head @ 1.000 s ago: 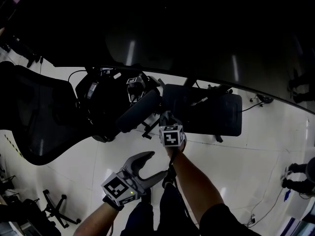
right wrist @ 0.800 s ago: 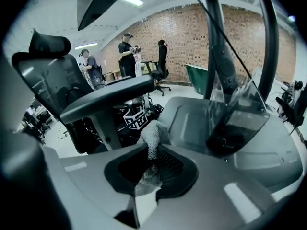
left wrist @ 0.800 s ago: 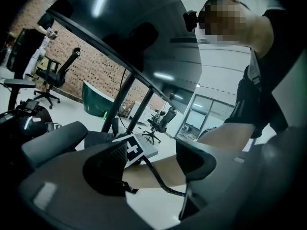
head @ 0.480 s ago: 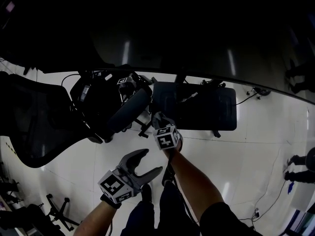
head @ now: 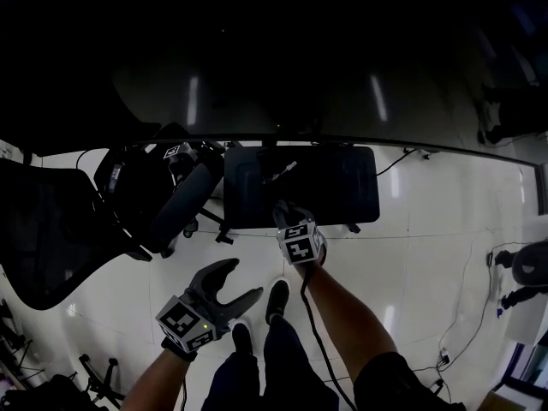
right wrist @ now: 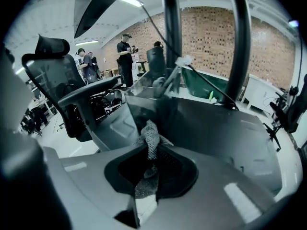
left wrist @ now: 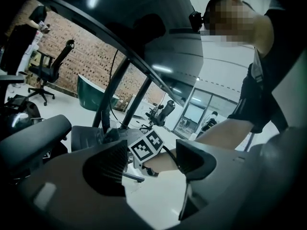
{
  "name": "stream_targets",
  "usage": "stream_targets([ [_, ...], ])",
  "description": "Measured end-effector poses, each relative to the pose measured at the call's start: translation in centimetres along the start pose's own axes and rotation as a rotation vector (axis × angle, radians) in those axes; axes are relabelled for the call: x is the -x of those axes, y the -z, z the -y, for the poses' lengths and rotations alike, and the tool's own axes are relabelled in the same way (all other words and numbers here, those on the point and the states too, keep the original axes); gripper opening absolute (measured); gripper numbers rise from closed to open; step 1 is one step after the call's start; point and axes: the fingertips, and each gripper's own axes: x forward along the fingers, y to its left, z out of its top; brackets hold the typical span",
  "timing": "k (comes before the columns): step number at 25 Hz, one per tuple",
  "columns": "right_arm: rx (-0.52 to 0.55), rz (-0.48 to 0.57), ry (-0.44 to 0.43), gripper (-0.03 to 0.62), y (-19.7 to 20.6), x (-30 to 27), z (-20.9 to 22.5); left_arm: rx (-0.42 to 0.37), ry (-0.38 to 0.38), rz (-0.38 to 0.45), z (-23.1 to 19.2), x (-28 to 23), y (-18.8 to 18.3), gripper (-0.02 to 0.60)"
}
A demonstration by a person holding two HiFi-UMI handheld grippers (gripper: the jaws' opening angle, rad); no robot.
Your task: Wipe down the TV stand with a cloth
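The TV stand's dark rectangular base plate [head: 330,187] lies on the white floor under the big dark screen [head: 282,84]. My right gripper [head: 285,215] rests at the plate's front edge, shut on a grey knitted cloth [right wrist: 150,137] that sticks out past the jaws onto the plate [right wrist: 220,123]. The stand's two black posts [right wrist: 171,37] rise just beyond. My left gripper [head: 226,286] hangs lower left above the floor, open and empty. Between its jaws the left gripper view shows the right gripper's marker cube [left wrist: 146,147] and the plate [left wrist: 88,134].
A black mesh office chair [head: 47,229] with a padded armrest [head: 181,205] stands close to the plate's left end. Cables [head: 467,306] trail over the floor at right. The person's shoes [head: 276,301] are just behind the grippers. People [right wrist: 125,51] stand far off.
The right gripper with the cloth has slid from the plate's left front corner toward the middle of its front edge. The left gripper stayed open, drifting slightly left.
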Motion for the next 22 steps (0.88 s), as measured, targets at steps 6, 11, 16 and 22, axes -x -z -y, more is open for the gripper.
stream_targets([
  [6, -0.061, -0.003, 0.108, 0.045, 2.6, 3.7, 9.6, -0.003, 0.028, -0.001, 1.2, -3.1, -0.7, 0.328],
  [11, -0.137, -0.020, 0.207, 0.046, 5.5, 6.5, 16.8, 0.012, 0.050, -0.024, 2.0, -5.7, -0.7, 0.327],
  [16, -0.204, -0.042, 0.297, 0.046, 8.2, 9.0, 22.4, 0.006, 0.086, -0.035, 3.1, -7.7, -1.3, 0.328],
  [22, -0.235, -0.017, 0.314, 0.045, 7.0, 10.0, 24.3, 0.004, 0.097, -0.040, 3.2, -8.1, -1.2, 0.328],
])
